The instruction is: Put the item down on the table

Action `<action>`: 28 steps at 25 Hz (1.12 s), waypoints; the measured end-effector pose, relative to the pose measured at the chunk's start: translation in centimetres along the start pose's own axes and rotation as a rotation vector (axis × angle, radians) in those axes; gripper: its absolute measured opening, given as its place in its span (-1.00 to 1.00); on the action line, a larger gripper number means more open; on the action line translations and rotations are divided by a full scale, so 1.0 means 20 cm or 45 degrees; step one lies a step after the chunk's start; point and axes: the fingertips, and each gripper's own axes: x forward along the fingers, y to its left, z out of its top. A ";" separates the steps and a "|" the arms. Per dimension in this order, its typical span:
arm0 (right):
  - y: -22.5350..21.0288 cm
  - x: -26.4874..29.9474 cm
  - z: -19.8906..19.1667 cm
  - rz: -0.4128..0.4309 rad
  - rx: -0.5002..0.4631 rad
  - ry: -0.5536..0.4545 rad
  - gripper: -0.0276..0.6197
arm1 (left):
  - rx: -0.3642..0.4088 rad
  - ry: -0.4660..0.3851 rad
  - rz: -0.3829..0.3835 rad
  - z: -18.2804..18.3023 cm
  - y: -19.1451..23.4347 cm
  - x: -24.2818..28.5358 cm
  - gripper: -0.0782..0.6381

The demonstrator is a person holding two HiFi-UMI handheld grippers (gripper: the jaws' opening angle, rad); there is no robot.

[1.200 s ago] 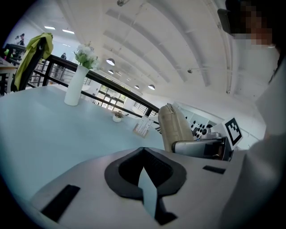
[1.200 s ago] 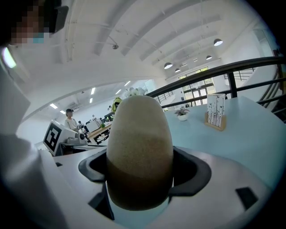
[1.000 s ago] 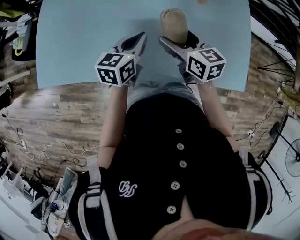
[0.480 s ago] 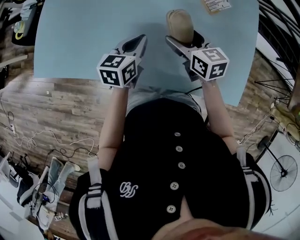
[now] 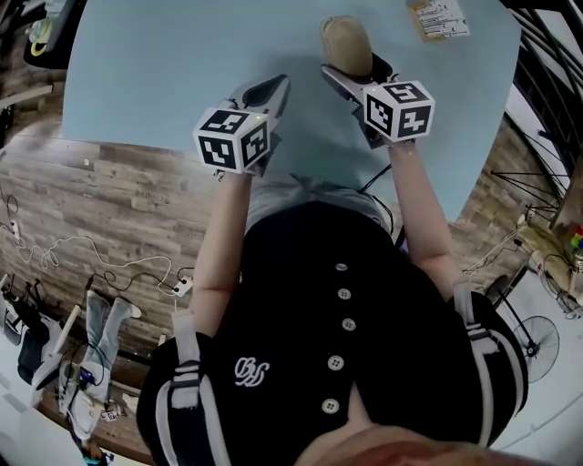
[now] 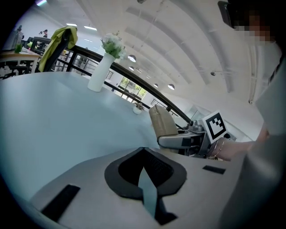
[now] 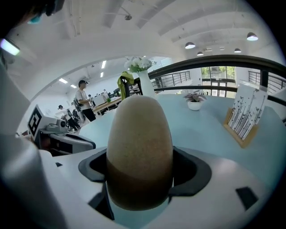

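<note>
The right gripper is clamped on the item, a tan, egg-shaped thing with a grainy surface. Its jaws press on the item's darker lower half from both sides, and its rounded, paler top stands up clear of them. In the head view the item sits at about 12 o'clock from the person, over the pale blue bench a little in from its near edge. No view shows whether the item's base touches the surface. The left gripper is held over the bench at about 9 o'clock from the item, beside the right gripper but apart from it. Its jaws are closed together at the tips with nothing between them, and only a sliver of blue bench shows through behind the pads. A wooden card stand with printed cards lies at about 2 o'clock from the item, near the far edge of the bench. Seen from the right gripper, a tall white vase of pale flowers stands far off at 12 o'clock. A small white plant pot sits at about 1 o'clock, between the vase and the card stand. The person's black buttoned top fills the lower part of the head view.
</note>
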 end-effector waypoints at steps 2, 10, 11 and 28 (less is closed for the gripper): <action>-0.03 0.04 0.00 -0.012 -0.020 0.023 0.32 | -0.011 0.002 0.005 -0.01 0.02 0.01 -0.76; -0.09 0.18 0.03 -0.042 -0.131 0.118 0.32 | -0.030 0.010 0.003 -0.01 0.05 0.03 -0.76; -0.09 0.20 0.03 -0.046 -0.155 0.132 0.32 | -0.031 0.010 0.002 -0.01 0.05 0.03 -0.76; -0.07 0.39 0.01 -0.088 -0.256 0.280 0.32 | -0.065 0.014 0.022 -0.02 0.12 0.02 -0.76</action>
